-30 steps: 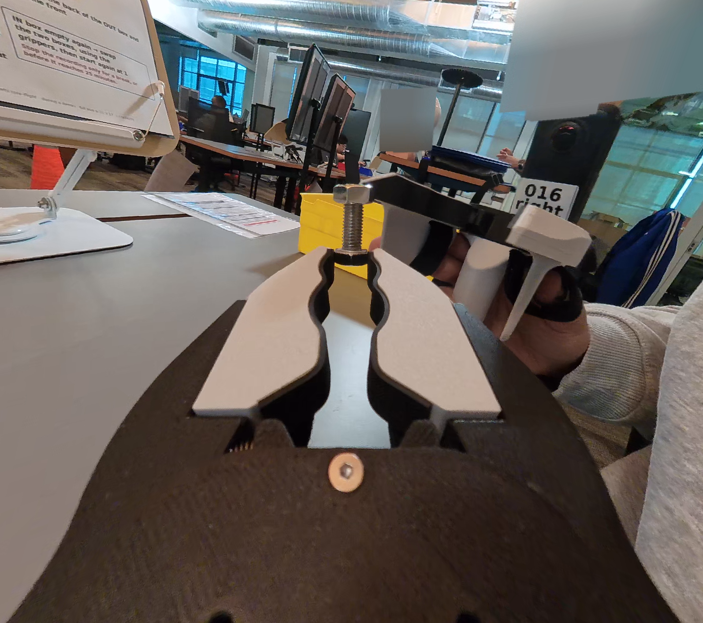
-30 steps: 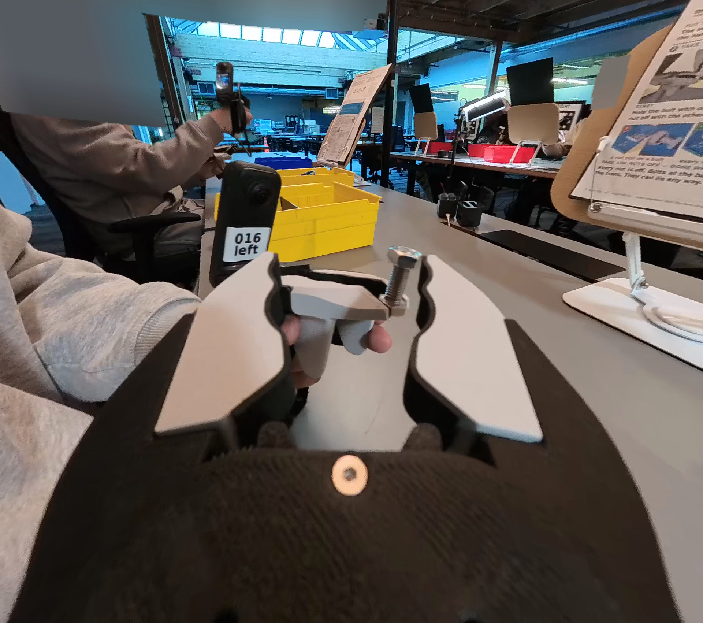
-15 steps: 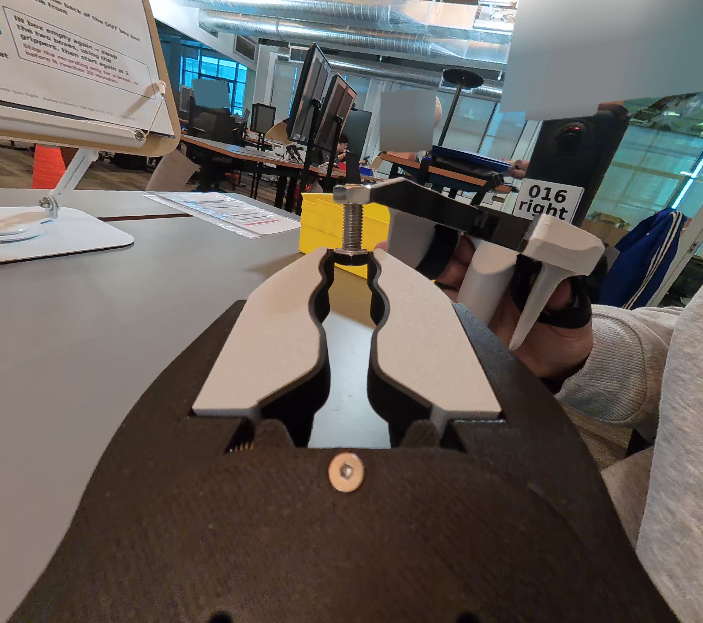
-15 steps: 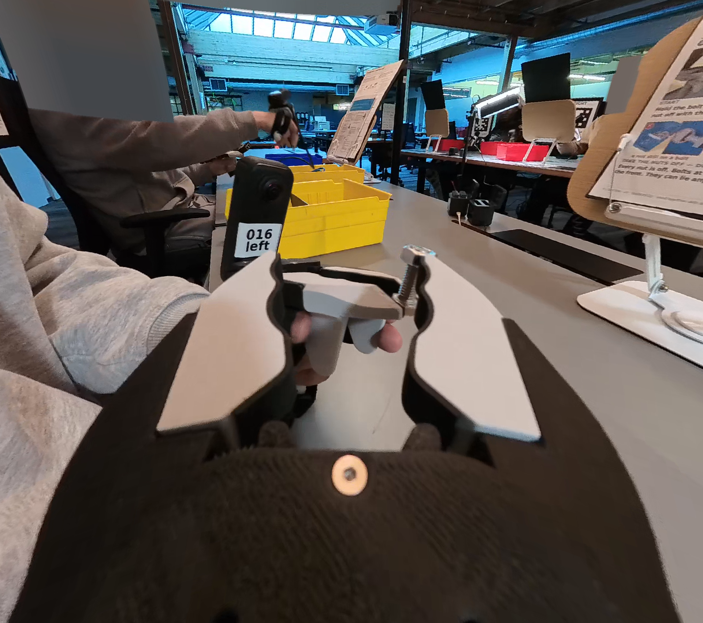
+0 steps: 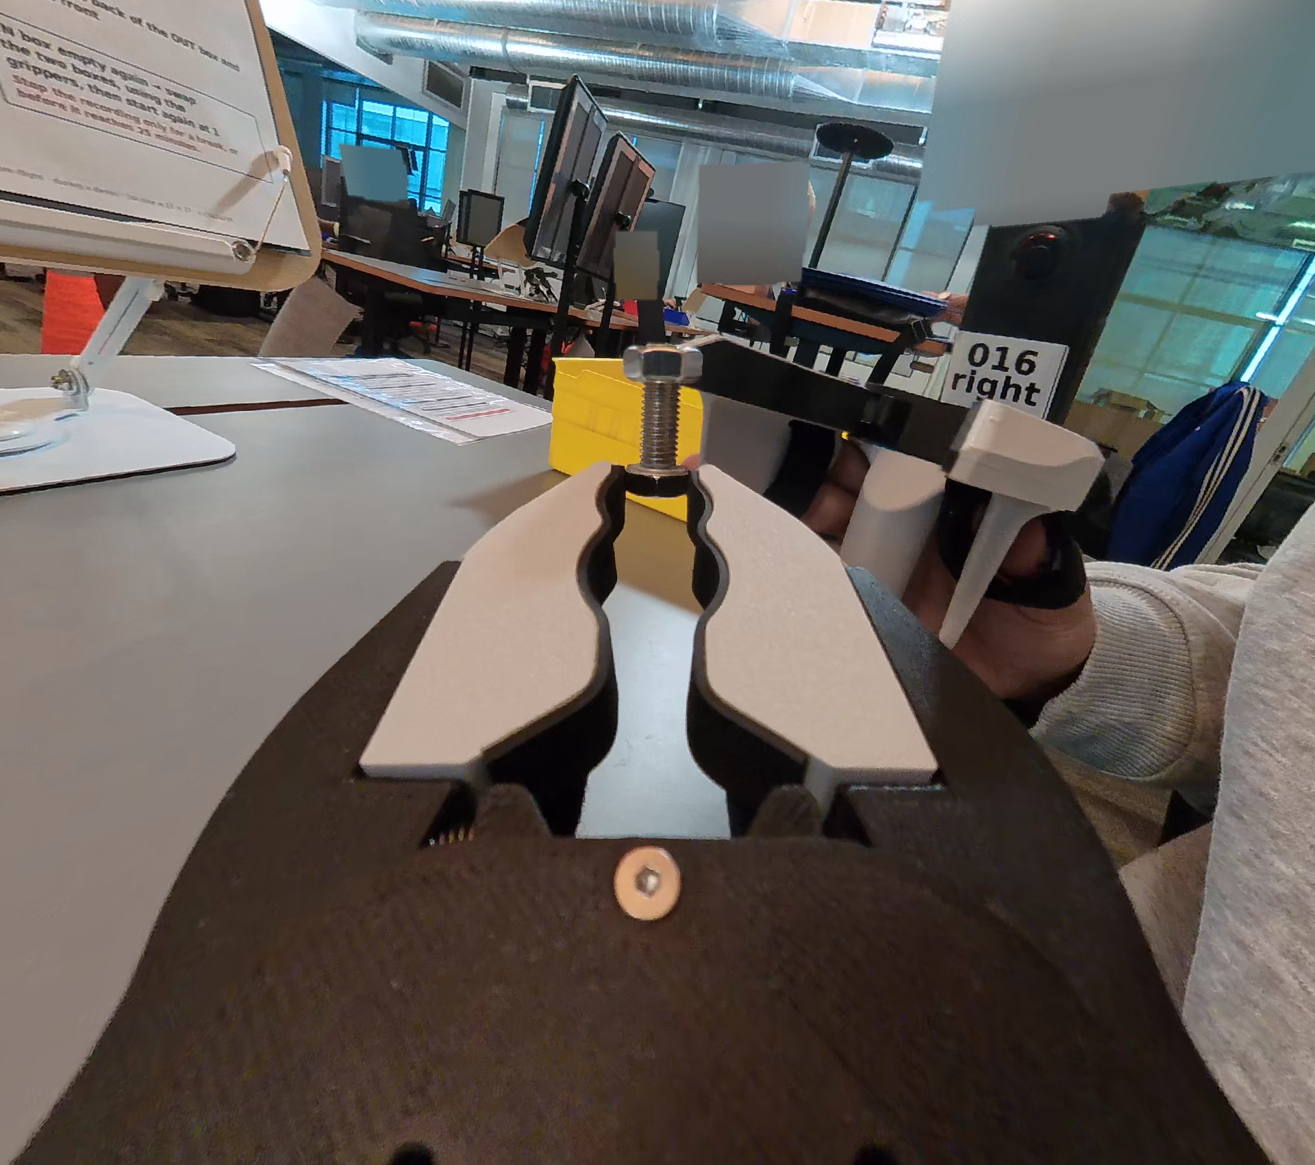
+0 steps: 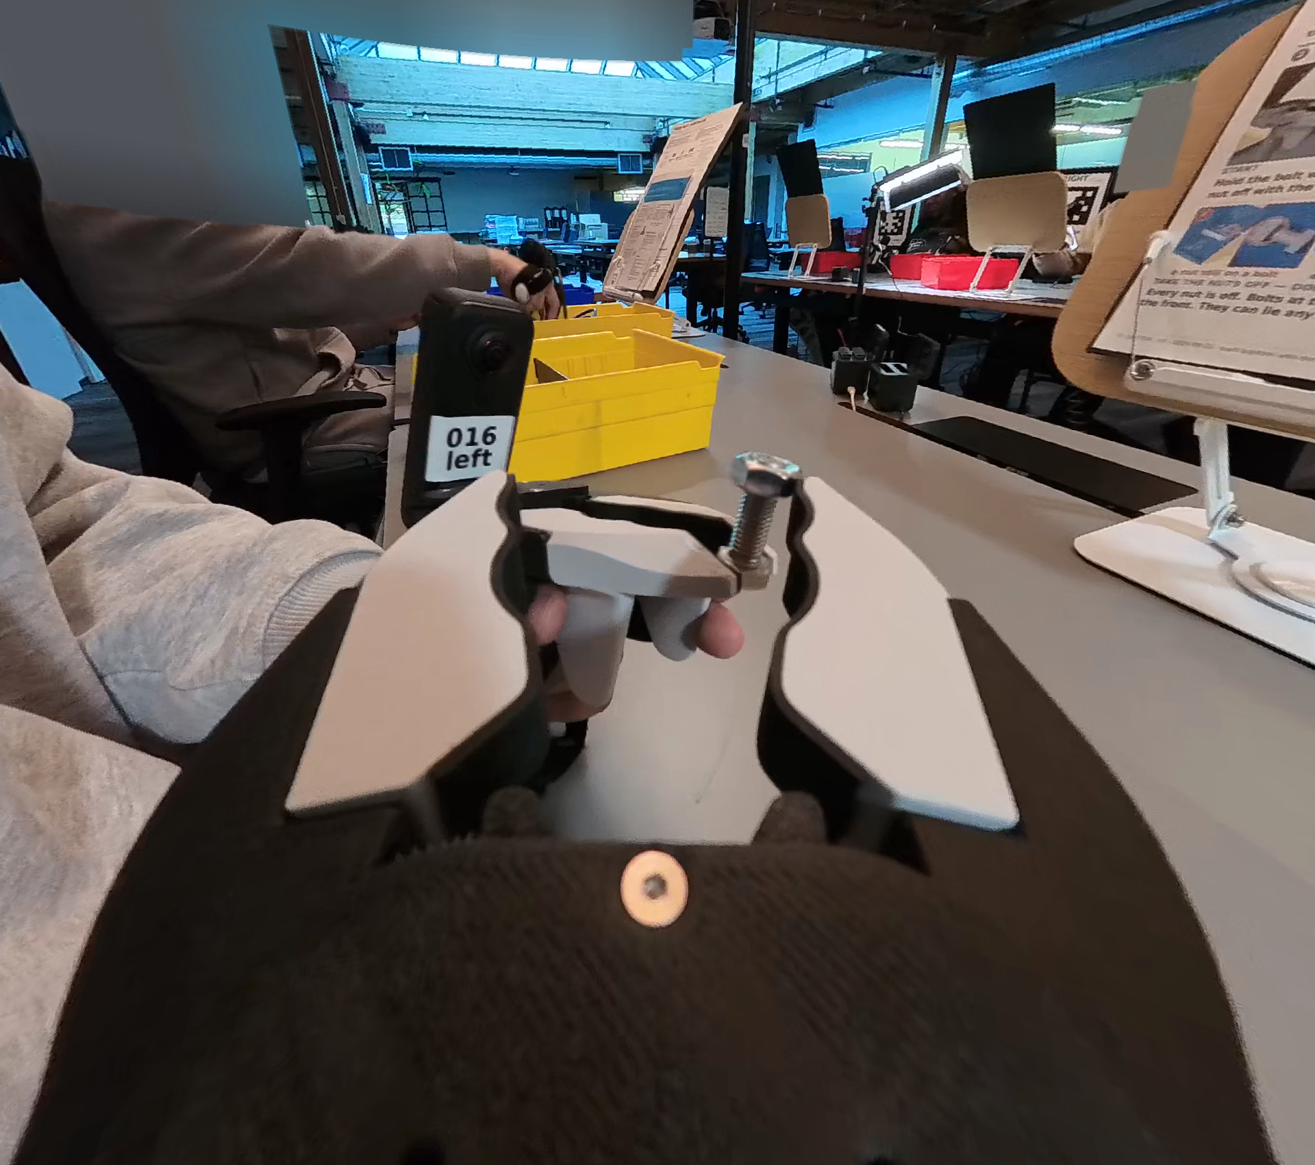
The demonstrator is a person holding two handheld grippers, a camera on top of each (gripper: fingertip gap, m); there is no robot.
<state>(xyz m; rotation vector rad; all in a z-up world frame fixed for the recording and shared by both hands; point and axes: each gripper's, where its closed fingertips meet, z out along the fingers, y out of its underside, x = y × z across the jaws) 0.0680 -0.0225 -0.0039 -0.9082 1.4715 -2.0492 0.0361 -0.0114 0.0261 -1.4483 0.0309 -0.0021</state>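
A steel hex bolt [image 5: 662,412] is held upright above the grey worktop [image 5: 213,561], head uppermost, its threaded shank bare down to a hex nut [image 5: 656,482] at its lower end. The nut is clamped between the tips of the left tool [image 5: 656,483], whose white fingers [image 5: 512,618] are drawn nearly together. The right tool [image 6: 655,512] is spread wide: one finger [image 6: 861,633] lies against the bolt's head and shank, the other [image 6: 427,633] stands well apart, so nothing is gripped by it. In the left wrist view that finger's tip is seen touching the bolt head from the right. A yellow parts bin [image 6: 612,398] stands behind the bolt, near the worktop's far edge. A document stand [image 6: 1202,554] occupies the worktop on the right, apart from the tools. Bare worktop is seen below the bolt and to the left in the left wrist view.
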